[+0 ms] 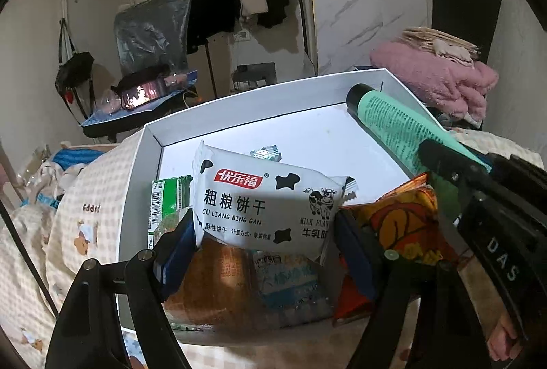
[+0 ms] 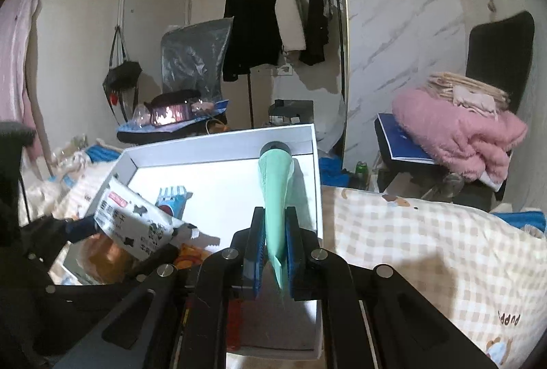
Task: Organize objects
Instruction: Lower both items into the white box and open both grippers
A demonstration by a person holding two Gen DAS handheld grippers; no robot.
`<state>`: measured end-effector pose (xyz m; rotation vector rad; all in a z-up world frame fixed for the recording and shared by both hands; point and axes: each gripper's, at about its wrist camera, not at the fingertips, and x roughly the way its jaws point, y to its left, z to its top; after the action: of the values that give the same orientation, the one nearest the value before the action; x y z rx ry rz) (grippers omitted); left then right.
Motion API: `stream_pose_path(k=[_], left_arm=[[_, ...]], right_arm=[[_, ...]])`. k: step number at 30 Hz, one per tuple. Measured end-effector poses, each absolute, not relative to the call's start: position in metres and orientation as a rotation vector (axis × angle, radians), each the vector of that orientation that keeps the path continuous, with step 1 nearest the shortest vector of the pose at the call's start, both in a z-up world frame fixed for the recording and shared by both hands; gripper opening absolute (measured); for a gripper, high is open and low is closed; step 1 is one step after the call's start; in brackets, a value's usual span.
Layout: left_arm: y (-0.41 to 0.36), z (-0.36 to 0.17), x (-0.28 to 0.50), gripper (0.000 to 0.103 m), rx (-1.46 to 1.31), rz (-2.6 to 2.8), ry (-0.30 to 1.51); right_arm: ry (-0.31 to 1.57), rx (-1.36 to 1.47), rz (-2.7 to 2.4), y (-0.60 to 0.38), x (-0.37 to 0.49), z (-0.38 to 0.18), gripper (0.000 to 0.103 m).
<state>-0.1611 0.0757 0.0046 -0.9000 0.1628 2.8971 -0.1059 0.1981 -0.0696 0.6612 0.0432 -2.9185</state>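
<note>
1. A white cardboard box (image 1: 239,109), rectangular with low straight walls and a smooth matte floor, fills the middle of the left wrist view. It rests on a soft bed cover (image 2: 427,249) of beige-and-white checked cloth.
2. The left claw (image 1: 263,242) holds one glossy white biscuit packet (image 1: 263,198) between its blue ribbed pads (image 1: 177,242), over the box's near end. The packet is a flat plastic pillow pack with black cow patches and crimped saw-tooth ends. Its long axis runs roughly left to right across the frame, the right end dipping a little.
3. The right claw (image 2: 275,253) is closed on the flat crimped tail of one mint-green tube (image 2: 275,191). In the right wrist view the tube's long axis runs straight up the frame, widening to its round black cap (image 2: 275,148), which points at the box's far wall, at the box's right side.
4. Lower in the box lie several crinkly wrapped snacks: one green packet (image 1: 167,201) at lower left, one orange-and-yellow packet (image 1: 400,225) at lower right, one brown-orange packet (image 1: 212,283) under the biscuits, and one small blue-striped sachet (image 2: 171,198) on the bare floor.
5. A fluffy pink blanket (image 2: 461,133) is piled at the right.
</note>
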Motion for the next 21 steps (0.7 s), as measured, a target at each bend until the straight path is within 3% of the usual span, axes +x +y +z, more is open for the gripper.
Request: stream_pose_path(k=[21], left_arm=[[0.0737, 0.0090, -0.1551, 0.085, -0.883, 2.869, 0.097]], right_arm=[[0.064, 0.684, -2.935, 0.1948, -0.1069, -0.0704, 0.012]])
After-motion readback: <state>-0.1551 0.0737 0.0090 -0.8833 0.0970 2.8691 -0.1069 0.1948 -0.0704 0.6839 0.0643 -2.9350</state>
